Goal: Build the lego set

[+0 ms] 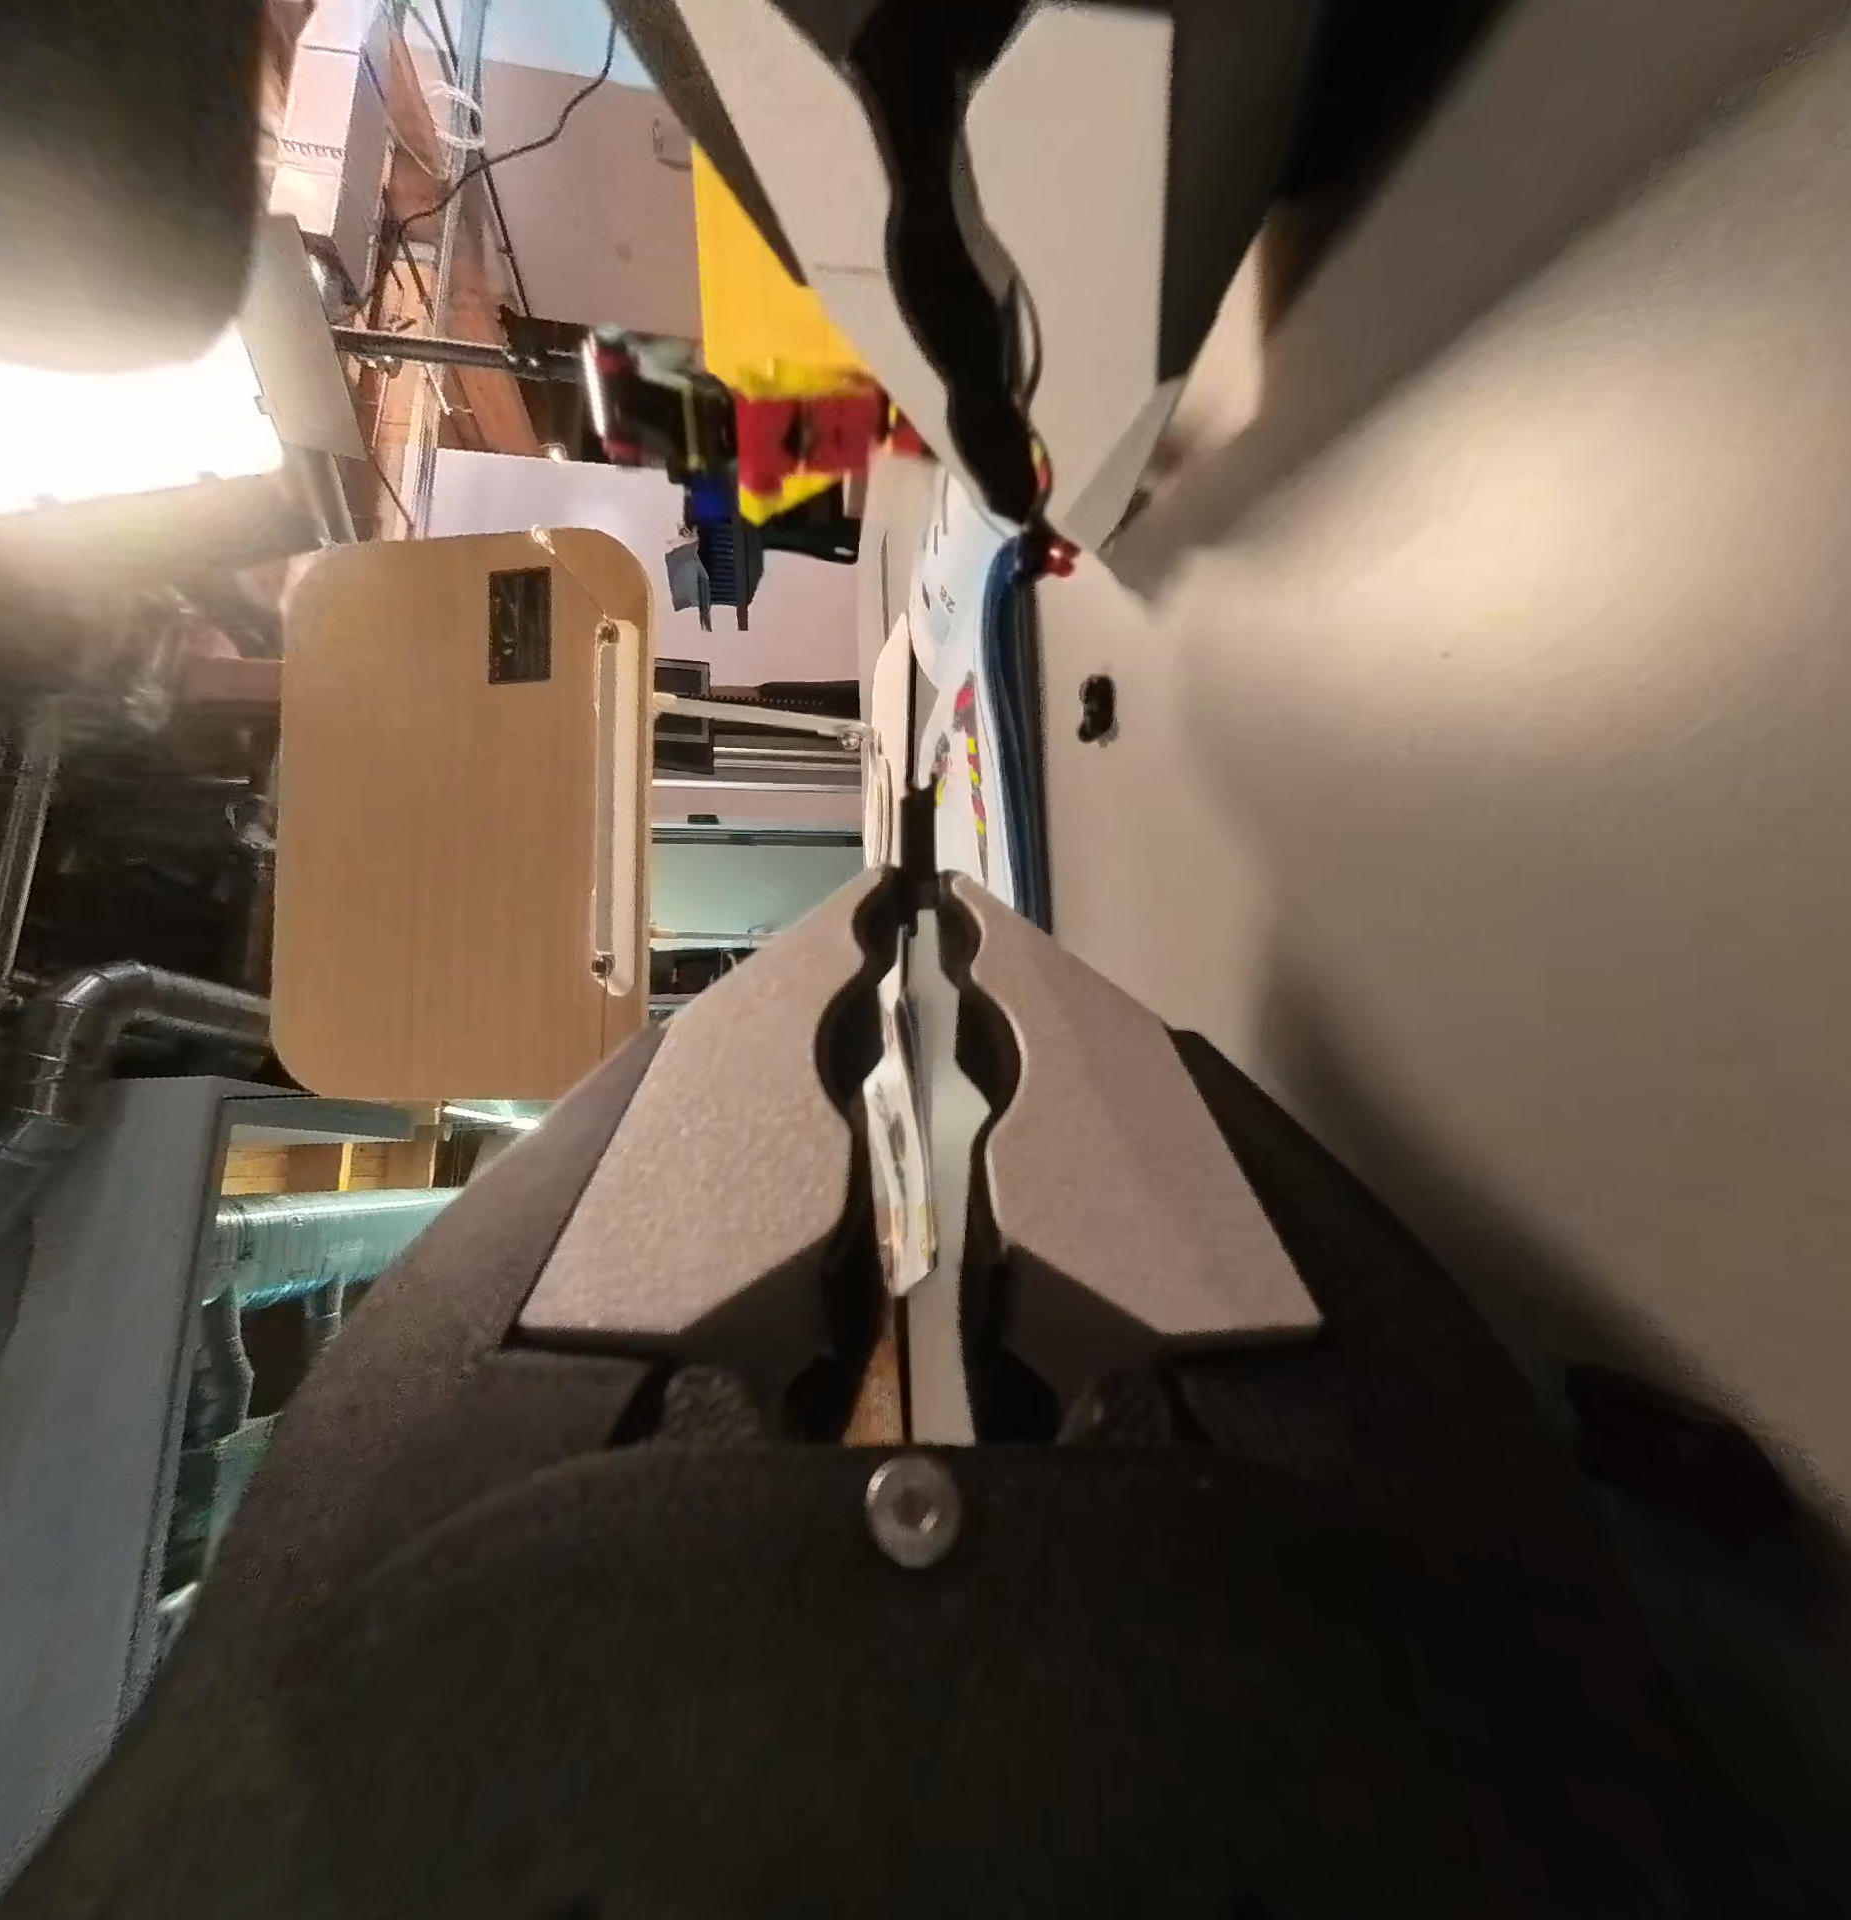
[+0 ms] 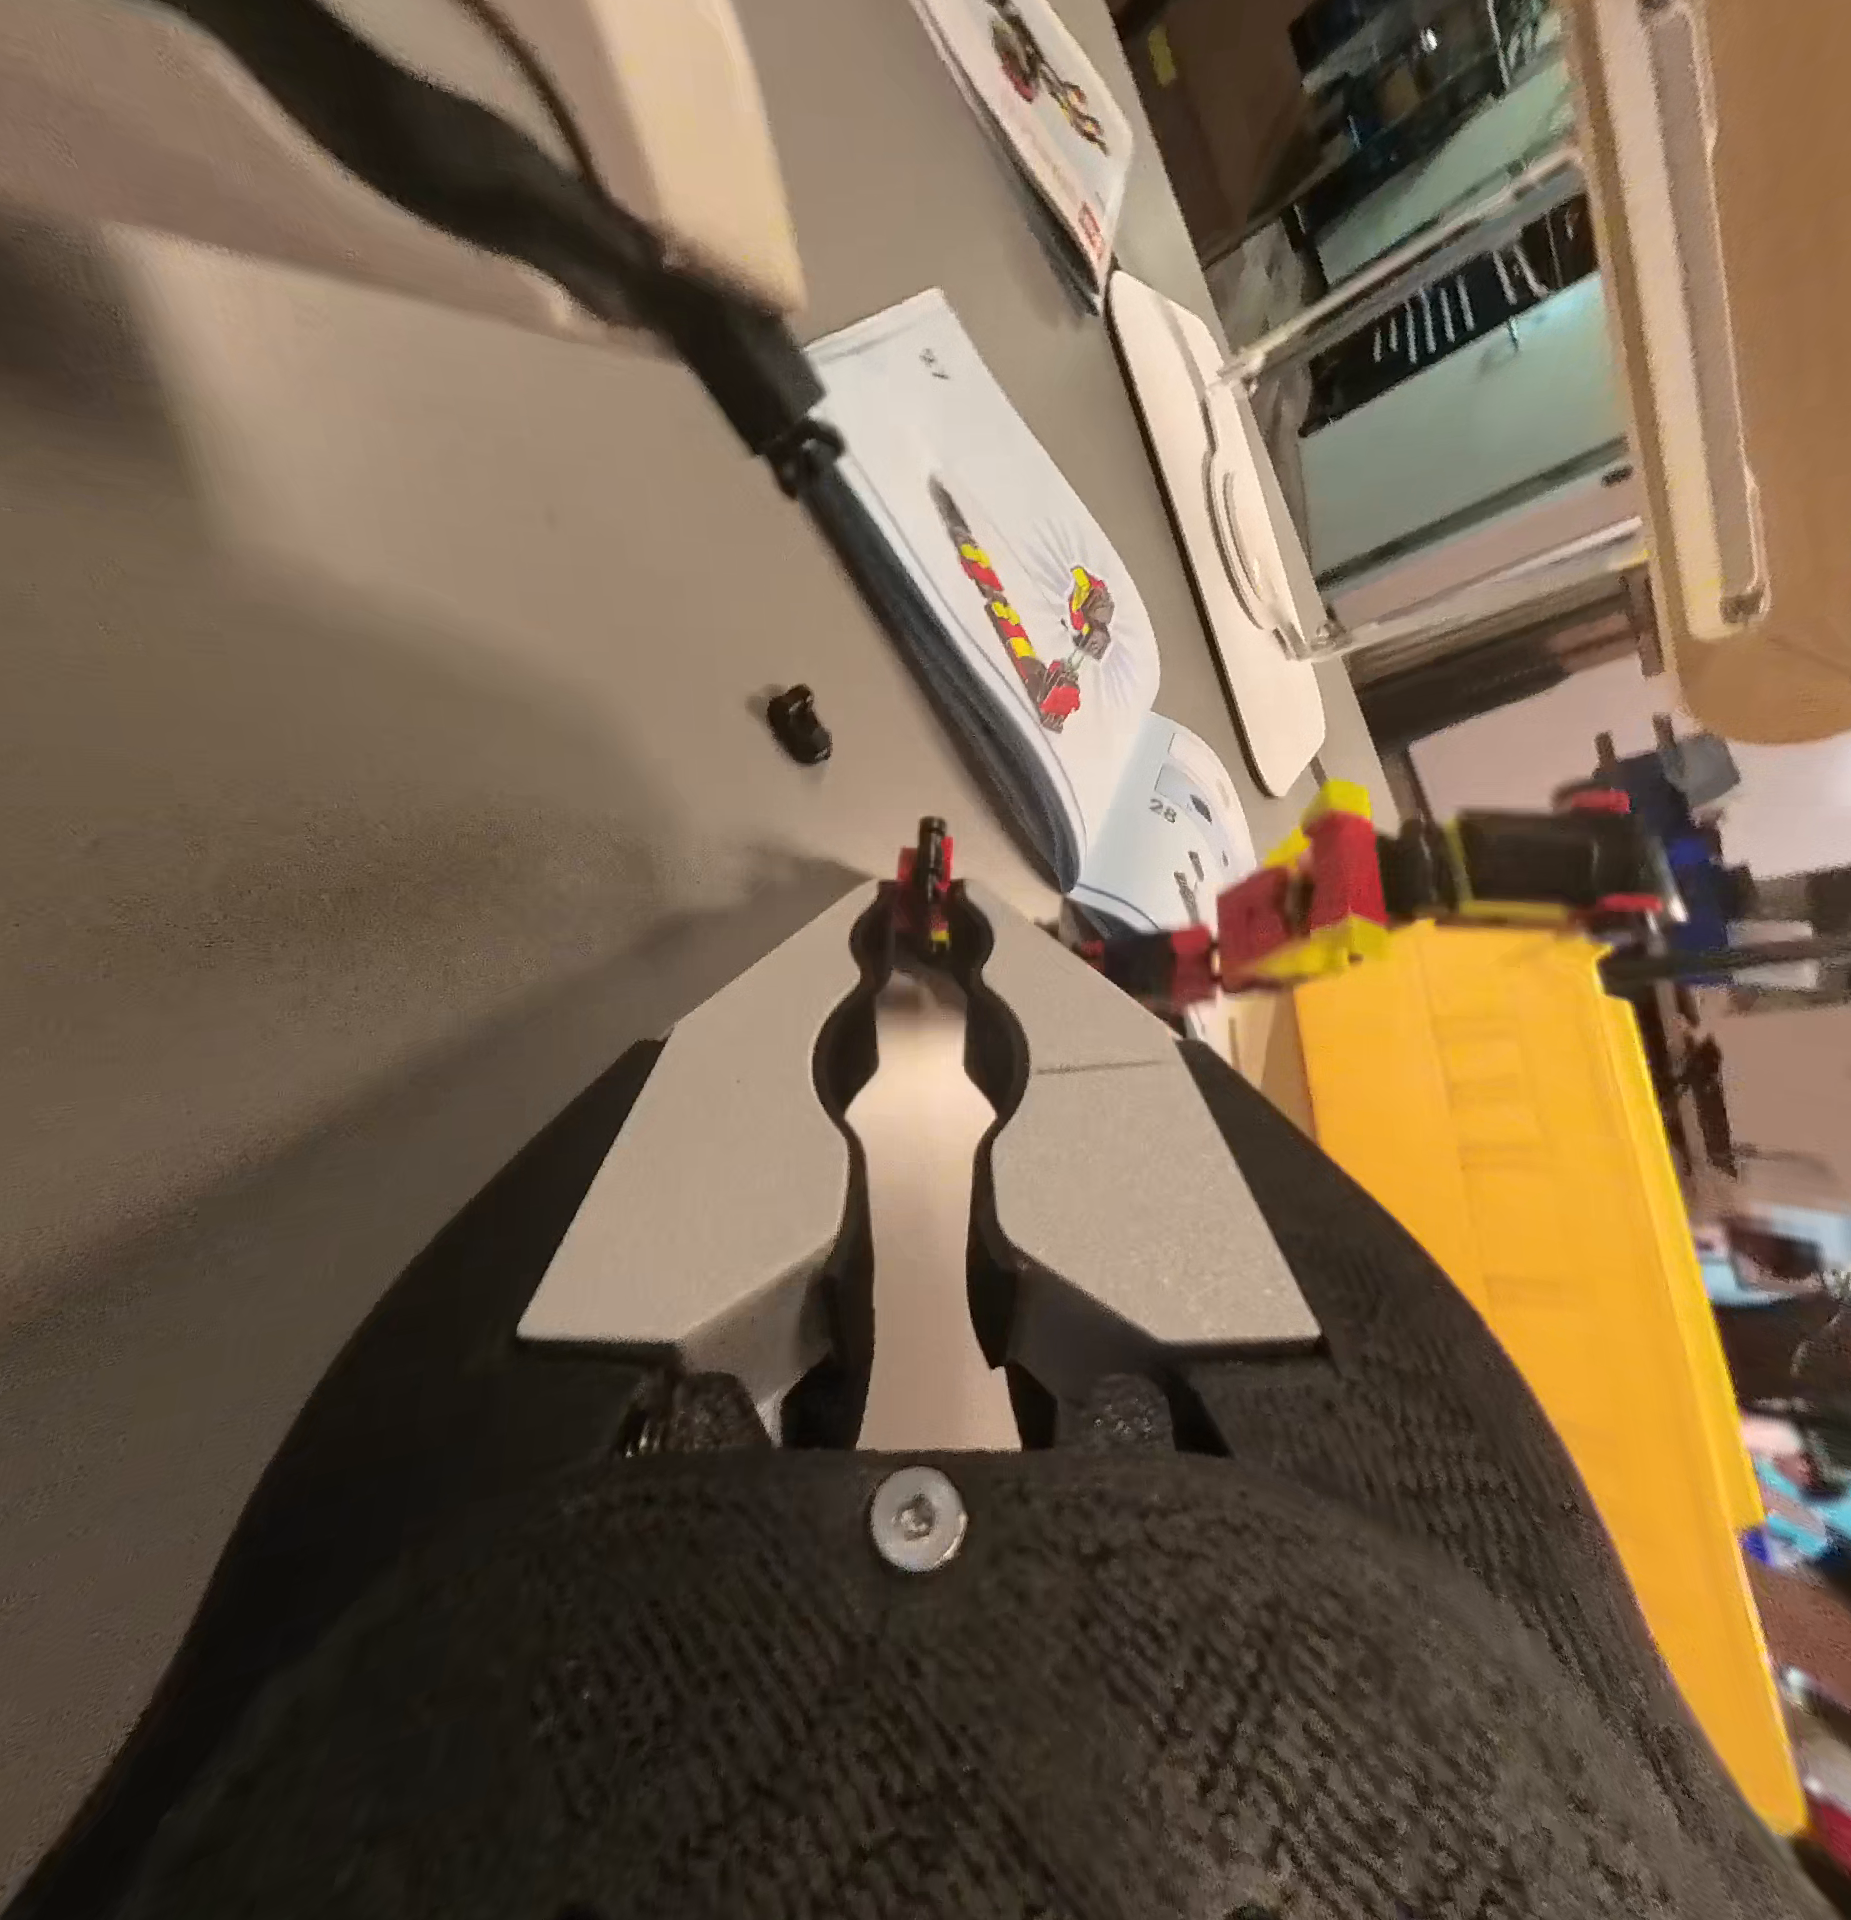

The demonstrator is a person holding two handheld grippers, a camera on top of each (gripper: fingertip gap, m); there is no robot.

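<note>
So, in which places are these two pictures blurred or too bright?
Left wrist view: a washed-out bright patch at the upper left edge; the red and yellow lego model is smeared, while the left gripper is fairly sharp. Right wrist view: the other gripper's body at upper left and the lego model are blurred; the open instruction booklet reads clearer.

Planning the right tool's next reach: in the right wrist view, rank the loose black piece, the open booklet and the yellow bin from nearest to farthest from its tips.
1. Small loose black piece, on the grey table, left.
2. Open instruction booklet, ahead.
3. Yellow plastic bin, right.
</note>
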